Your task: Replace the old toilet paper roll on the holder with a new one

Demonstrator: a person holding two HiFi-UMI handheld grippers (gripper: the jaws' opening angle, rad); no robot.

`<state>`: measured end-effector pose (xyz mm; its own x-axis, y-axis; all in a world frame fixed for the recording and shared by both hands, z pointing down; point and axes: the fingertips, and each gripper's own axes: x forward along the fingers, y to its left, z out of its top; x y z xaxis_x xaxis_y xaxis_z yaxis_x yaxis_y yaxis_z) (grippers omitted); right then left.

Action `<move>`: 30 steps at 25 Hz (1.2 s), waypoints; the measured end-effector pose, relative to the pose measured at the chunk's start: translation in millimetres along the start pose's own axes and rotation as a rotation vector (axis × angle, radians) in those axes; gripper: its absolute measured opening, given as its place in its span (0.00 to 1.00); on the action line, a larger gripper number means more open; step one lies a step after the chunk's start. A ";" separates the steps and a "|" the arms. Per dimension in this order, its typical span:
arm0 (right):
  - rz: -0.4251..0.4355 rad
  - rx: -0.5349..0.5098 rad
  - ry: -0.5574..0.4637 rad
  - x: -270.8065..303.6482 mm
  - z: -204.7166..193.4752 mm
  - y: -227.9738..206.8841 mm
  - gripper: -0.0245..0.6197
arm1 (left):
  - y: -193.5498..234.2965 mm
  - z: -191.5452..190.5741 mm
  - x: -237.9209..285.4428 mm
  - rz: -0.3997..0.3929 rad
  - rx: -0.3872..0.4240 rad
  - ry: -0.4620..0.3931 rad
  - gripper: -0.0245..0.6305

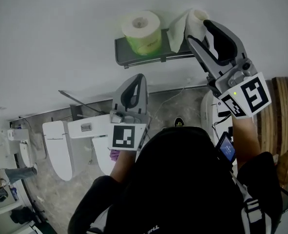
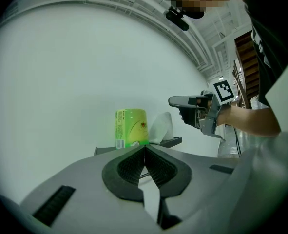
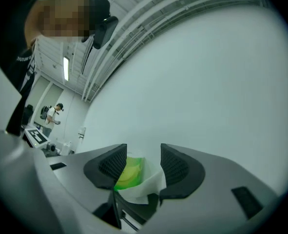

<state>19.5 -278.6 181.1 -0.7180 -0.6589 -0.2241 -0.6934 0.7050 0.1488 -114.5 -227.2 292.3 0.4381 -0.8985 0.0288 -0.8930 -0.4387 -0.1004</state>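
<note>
A dark grey wall holder [image 1: 129, 58] with a flat top carries a new roll in a green wrapper [image 1: 142, 30], standing on end. A partly used white roll [image 1: 197, 17] stands at the holder's right end with a loose sheet [image 1: 177, 33] hanging off it. My right gripper [image 1: 197, 30] hovers just above and in front of the white roll. Its jaws stand apart and no pad presses on anything; the white sheet [image 3: 148, 186] and the green roll [image 3: 128, 173] show below, beyond them. My left gripper [image 1: 134, 89] is shut and empty, pointing level at the wall below the holder [image 2: 170, 141].
The plain white wall fills the space behind the holder. White toilets [image 1: 61, 145] stand on the stone floor below left. Wooden boards [image 1: 280, 111] lean at the right. A small lit screen [image 1: 226, 147] hangs near my right forearm. A person [image 3: 51, 113] stands far off.
</note>
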 end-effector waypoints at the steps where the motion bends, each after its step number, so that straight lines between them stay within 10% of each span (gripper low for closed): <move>1: 0.020 0.030 -0.001 2.9 -0.9 8.2 0.36 | 1.6 0.6 -1.1 0.005 0.000 -0.001 0.07; 8: 0.052 0.187 0.070 41.6 -27.4 48.5 0.49 | 11.7 2.5 -8.7 0.037 -0.015 -0.005 0.07; 30: -0.090 0.150 0.380 104.6 -82.1 57.0 0.62 | 44.8 -2.9 -35.8 0.134 -0.039 -0.001 0.07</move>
<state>-100.1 -328.9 245.2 -0.6452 -0.7500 0.1459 -0.7584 0.6518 -0.0036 -170.5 -214.7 289.7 0.3150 -0.9489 0.0167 -0.9468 -0.3154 -0.0643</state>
